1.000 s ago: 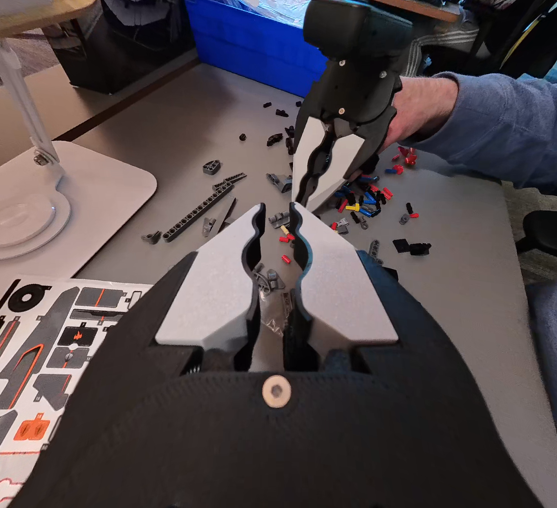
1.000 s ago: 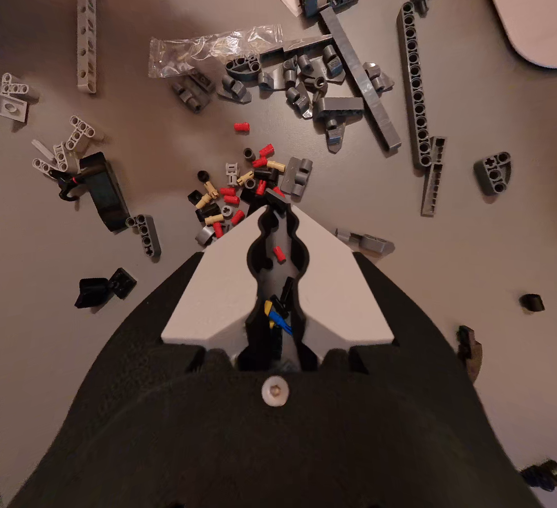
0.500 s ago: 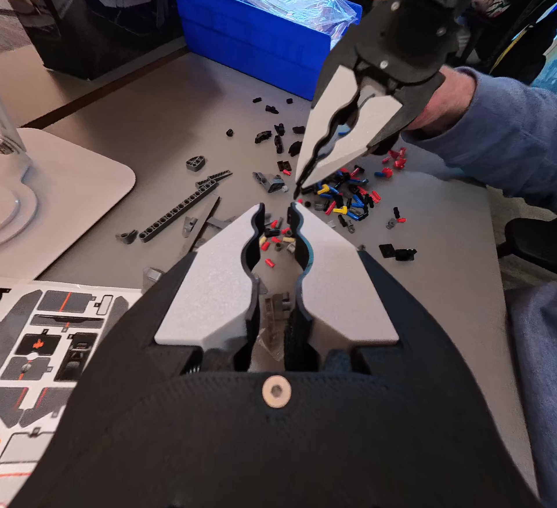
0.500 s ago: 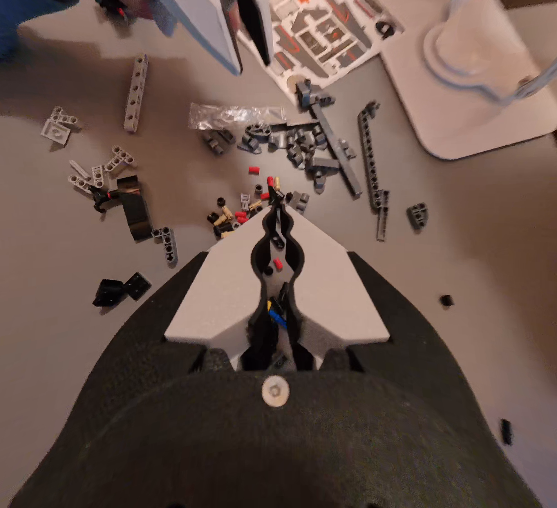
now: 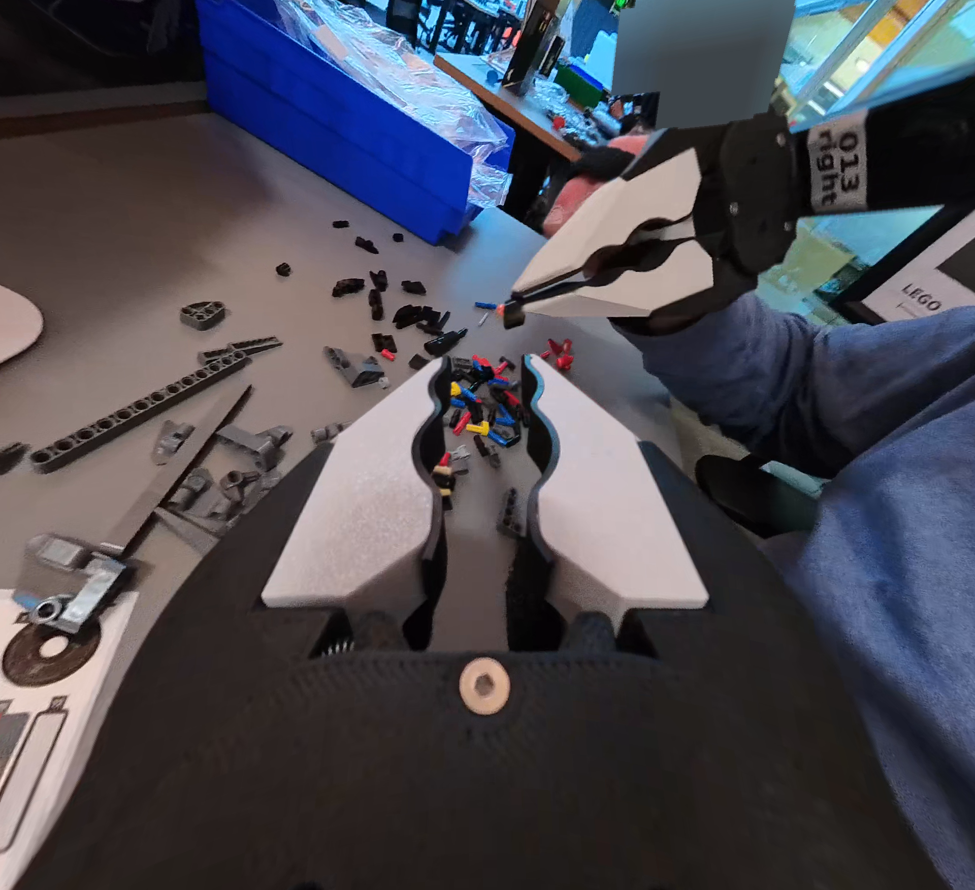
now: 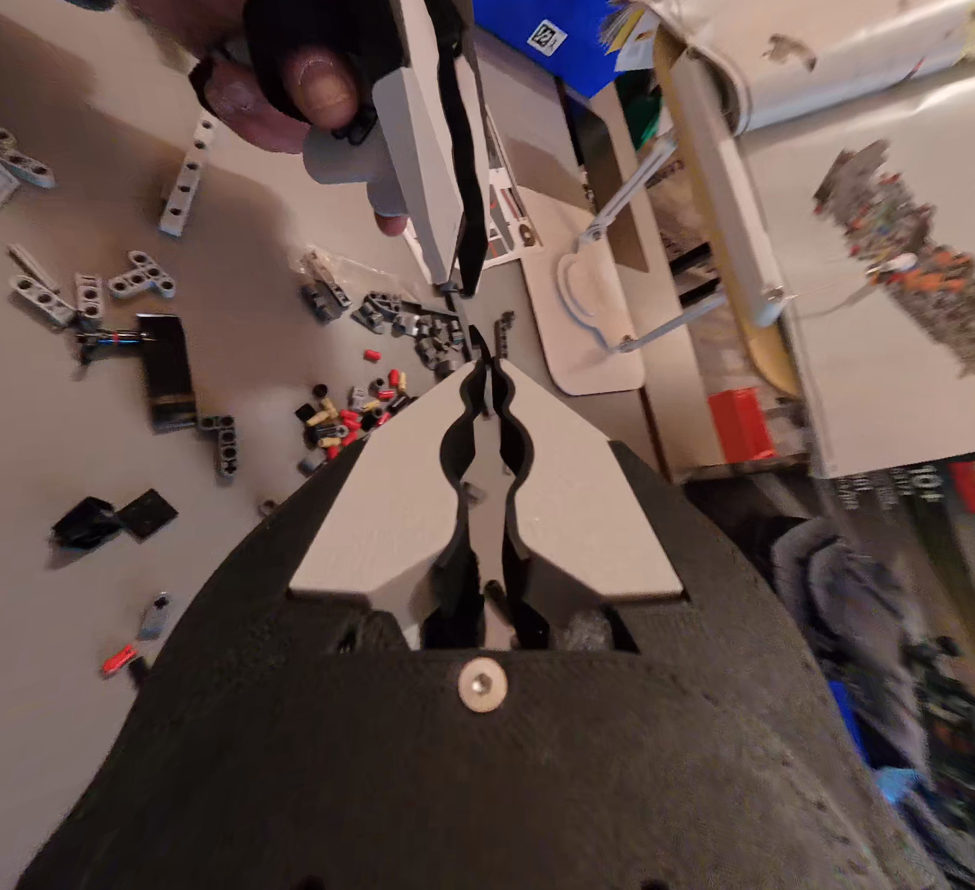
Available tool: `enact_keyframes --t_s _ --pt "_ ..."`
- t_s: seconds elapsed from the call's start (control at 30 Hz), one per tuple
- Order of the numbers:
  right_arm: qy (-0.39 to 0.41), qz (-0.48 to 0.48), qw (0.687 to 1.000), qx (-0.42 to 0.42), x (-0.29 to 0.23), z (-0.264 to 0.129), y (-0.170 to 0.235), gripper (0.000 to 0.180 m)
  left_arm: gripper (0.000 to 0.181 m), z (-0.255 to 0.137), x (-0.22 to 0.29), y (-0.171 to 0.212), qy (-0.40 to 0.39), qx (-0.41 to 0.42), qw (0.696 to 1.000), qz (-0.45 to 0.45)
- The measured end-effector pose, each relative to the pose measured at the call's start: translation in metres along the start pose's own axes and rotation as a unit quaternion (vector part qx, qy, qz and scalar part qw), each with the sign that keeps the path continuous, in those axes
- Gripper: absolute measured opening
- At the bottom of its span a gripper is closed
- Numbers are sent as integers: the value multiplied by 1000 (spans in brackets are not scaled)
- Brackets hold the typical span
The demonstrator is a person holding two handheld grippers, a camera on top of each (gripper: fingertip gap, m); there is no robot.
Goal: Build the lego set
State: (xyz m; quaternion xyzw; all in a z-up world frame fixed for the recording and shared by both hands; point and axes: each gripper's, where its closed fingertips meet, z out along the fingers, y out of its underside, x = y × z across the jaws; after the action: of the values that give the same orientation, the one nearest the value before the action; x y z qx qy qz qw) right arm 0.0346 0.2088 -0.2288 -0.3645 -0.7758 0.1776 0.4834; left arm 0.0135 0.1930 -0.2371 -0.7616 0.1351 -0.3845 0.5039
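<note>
Loose Lego Technic parts lie on a grey table (image 5: pixel 132 210). My right gripper (image 6: pixel 485 366) is shut on a small black piece (image 6: pixel 477 342) and holds it in the air. The left wrist view shows it (image 5: pixel 514 308) at the upper right, pinching that black piece (image 5: pixel 512 318) above the table. My left gripper (image 5: pixel 485 363) is open and empty, low over a pile of small red, blue, yellow and black pins (image 5: pixel 483 416). In the right wrist view it (image 6: pixel 453 284) hangs just beyond my right tips. A long dark grey beam (image 5: pixel 142 411) lies to the left.
A blue bin (image 5: pixel 327 110) with plastic bags stands at the table's far edge. A sticker sheet (image 5: pixel 42 680) lies near left. A white stand base (image 6: pixel 585 294), dark grey parts (image 6: pixel 417 321), light grey beams (image 6: pixel 184 178) and a black panel (image 6: pixel 166 374) lie around. Both grippers' tips are close together, under 4 cm apart. My left tips are roughly 15 cm from the long dark grey beam (image 5: pixel 142 411).
My right gripper has lifted off the pin pile with a small black piece and swung level. My left gripper has moved forward over the coloured pins and its jaws stand wider.
</note>
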Motion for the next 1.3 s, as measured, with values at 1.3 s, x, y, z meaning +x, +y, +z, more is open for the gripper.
enact_keyframes --t_s 1.3 --pt "27 24 997 75 11 -26 -40 26 5 0 37 -32 -85 57 966 238"
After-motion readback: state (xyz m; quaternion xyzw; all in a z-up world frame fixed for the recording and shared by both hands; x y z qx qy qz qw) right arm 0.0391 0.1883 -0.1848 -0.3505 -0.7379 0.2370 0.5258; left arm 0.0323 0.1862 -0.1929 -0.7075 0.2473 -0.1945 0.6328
